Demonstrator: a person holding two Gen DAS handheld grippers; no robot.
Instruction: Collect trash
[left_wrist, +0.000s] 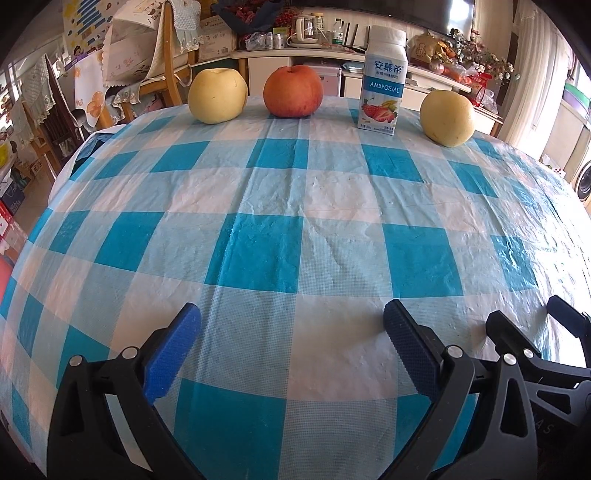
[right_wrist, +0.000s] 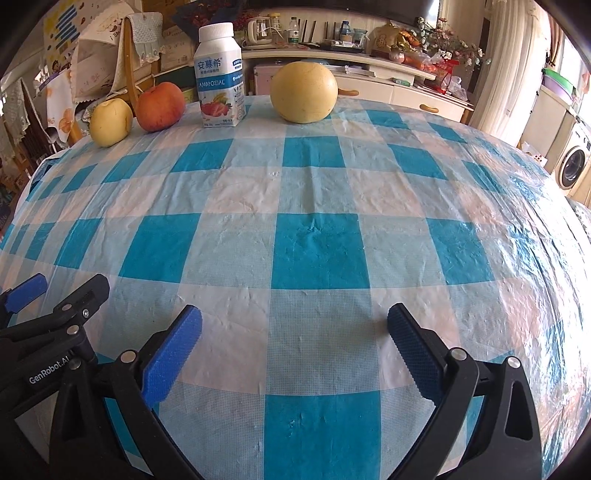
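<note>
Left claw (left_wrist: 291, 332): released, jaws wide, empty, low over checked cloth of bench (left_wrist: 295, 192). Right claw (right_wrist: 294, 334): released, empty, same posture, just beside left one. Yogurt bottle (left_wrist: 384, 79): upright at far edge of bench, between red apple (left_wrist: 293, 91) and yellow pear (left_wrist: 447, 118); second pear (left_wrist: 217, 95) at row's left end. Left view only: row evenly spread. Right view only: washing machine (right_wrist: 574, 162) beyond bench, "GenRobot.AI" lettering on left claw.

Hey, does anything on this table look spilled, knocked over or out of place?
Nothing spilled or toppled. The yogurt bottle stands upright, capped, in a row with a red apple and two yellow pears. It is the only packaging among fruit.
</note>
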